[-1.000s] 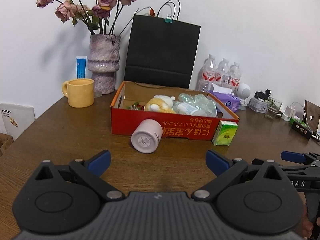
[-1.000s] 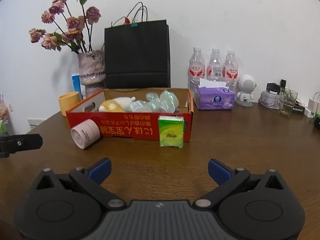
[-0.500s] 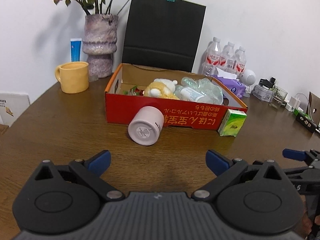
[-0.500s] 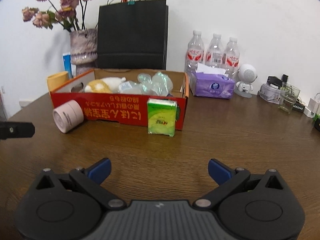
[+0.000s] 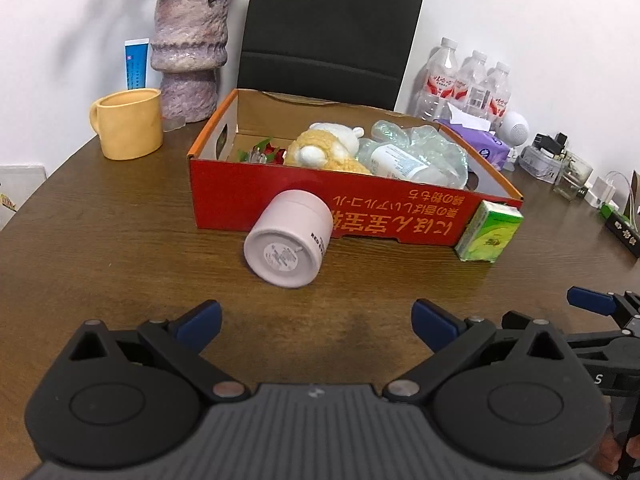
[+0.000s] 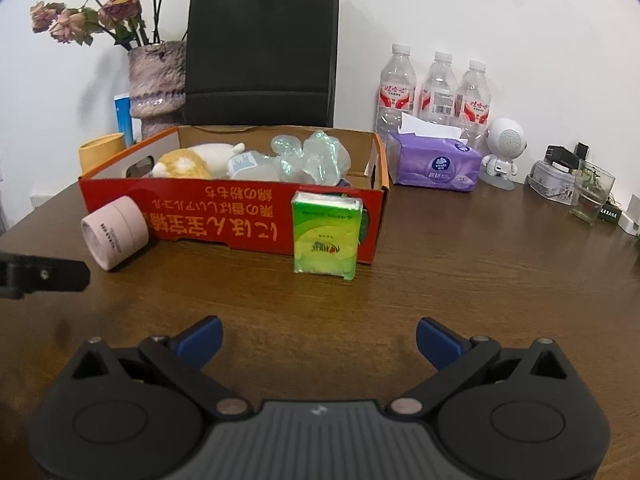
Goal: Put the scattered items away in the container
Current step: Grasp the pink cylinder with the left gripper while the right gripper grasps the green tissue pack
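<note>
Over the last second both grippers have closed in on the red box (image 5: 352, 216), which now fills more of each view, while nothing on the surface (image 5: 120, 264) has shifted. The left gripper (image 5: 316, 316) faces the pink jar (image 5: 290, 244), lying on its side against the box's near wall; the right gripper (image 6: 318, 336) faces the green tissue pack (image 6: 326, 236), standing against that same wall toward its right end. Both sets of jaws are spread wide and carry nothing. A plush toy (image 5: 332, 150) and crumpled plastic (image 5: 420, 156) already lie inside the box, so these two items by the wall look like what remains outside, each gripper apparently lined up for one.
</note>
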{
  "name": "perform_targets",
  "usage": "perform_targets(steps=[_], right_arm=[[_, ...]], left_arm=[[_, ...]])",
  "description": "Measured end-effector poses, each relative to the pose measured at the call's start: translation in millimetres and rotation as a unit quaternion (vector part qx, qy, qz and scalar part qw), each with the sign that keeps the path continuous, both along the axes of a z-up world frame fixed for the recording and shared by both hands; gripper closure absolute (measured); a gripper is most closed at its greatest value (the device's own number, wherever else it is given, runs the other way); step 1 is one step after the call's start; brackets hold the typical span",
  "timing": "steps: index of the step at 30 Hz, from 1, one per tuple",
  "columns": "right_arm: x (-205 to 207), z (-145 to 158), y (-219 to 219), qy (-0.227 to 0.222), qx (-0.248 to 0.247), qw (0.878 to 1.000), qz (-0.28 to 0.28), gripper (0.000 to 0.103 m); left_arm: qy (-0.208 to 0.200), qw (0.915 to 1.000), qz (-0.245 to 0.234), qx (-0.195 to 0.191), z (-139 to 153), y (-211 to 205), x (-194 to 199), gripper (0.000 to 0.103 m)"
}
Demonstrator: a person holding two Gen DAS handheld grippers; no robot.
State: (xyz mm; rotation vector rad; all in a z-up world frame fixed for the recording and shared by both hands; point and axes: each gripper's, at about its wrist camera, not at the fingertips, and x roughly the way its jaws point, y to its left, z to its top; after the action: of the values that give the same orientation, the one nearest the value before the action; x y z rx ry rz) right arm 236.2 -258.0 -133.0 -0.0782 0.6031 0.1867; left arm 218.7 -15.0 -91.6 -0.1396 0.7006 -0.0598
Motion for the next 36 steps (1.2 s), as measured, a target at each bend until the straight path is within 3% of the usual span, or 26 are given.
perform_targets(steps=[13,18,21,24,30,36], right_arm=[[26.1,-8.3,15.2,0.001,0.02,1.0,-0.02,0.0],[42.3,-4.8,22.4,-0.022,0.029,0.999,-0.036,0.0],[53.8,-3.6,27.5,-0.032,0.036,0.998,-0.049,0.0],[62.6,-5.2,32.6,-0.035,0.046,0.996,-0.062,0.003],[70.4,-4.0,39.2,-0.049,0.052,0.995,-0.07,0.006],[75.3,-4.6,39.5,-0.046,0.063,0.993,-0.084,0.016]], left_arm=[[-0.002,0.9995,0.03,0.01,-11.0,-4.1,37.4,0.0],[-0.006,0.9986,0.051,0.014,-16.4,-3.1,49.2,0.0],[-0.006,0.9982,0.057,0.017,-20.2,-1.3,53.2,0.005],[-0.01,0.998,0.058,0.022,-24.1,-1.4,57.3,0.019],[-0.011,0.9977,0.062,0.024,-28.0,-1.3,63.8,0.027],[-0.009,0.9973,0.068,0.025,-30.7,-2.2,73.0,0.038]])
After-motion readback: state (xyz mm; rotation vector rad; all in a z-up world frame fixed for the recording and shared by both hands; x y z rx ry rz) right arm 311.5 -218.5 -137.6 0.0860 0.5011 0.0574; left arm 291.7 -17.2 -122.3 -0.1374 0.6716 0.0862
